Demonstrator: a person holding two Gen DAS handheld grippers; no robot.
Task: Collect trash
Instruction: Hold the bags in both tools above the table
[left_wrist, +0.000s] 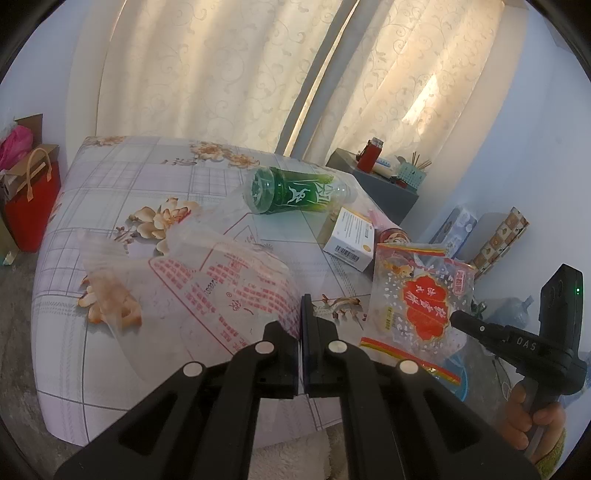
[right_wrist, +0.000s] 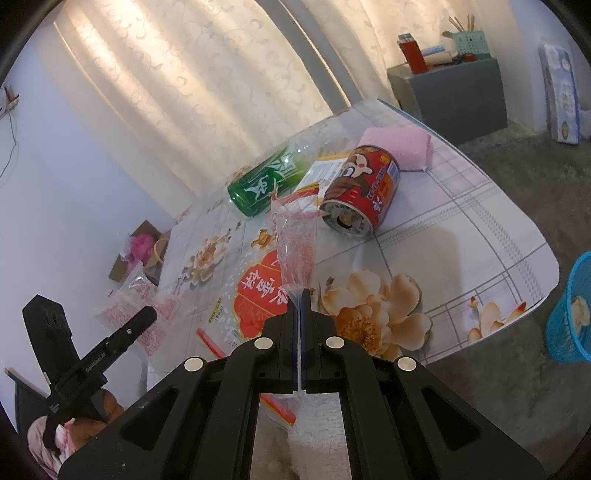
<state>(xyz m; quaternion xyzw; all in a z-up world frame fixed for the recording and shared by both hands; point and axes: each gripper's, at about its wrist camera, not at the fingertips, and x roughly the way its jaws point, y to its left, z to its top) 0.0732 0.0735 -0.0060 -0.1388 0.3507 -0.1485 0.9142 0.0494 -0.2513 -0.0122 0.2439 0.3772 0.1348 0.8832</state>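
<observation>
Right now I have both claws clamped down. My left gripper (left_wrist: 300, 314) is pinched on the edge of a clear plastic bag with red print (left_wrist: 207, 291), which billows out to the left over the table's floral cloth (left_wrist: 110, 192). My right gripper (right_wrist: 300, 301) is pinched on a clear snack bag with a red label (right_wrist: 291, 251); from the left wrist view that same bag (left_wrist: 417, 302) hangs upright to the right, with the right gripper's fingers at its edge.

Further off on the table, a green bottle (left_wrist: 291, 190) lies on its side, and just near of it sits a small white box (left_wrist: 351, 240). From the right wrist view, a red can (right_wrist: 364, 192) lies on its side touching the box, its end turned toward me, with a pink sponge (right_wrist: 400, 147) just behind it. A blue mesh basket (right_wrist: 570, 317) stands on the floor at the far right, off the table's corner. I can see a hand (left_wrist: 528, 417) gripping the right tool's handle.
</observation>
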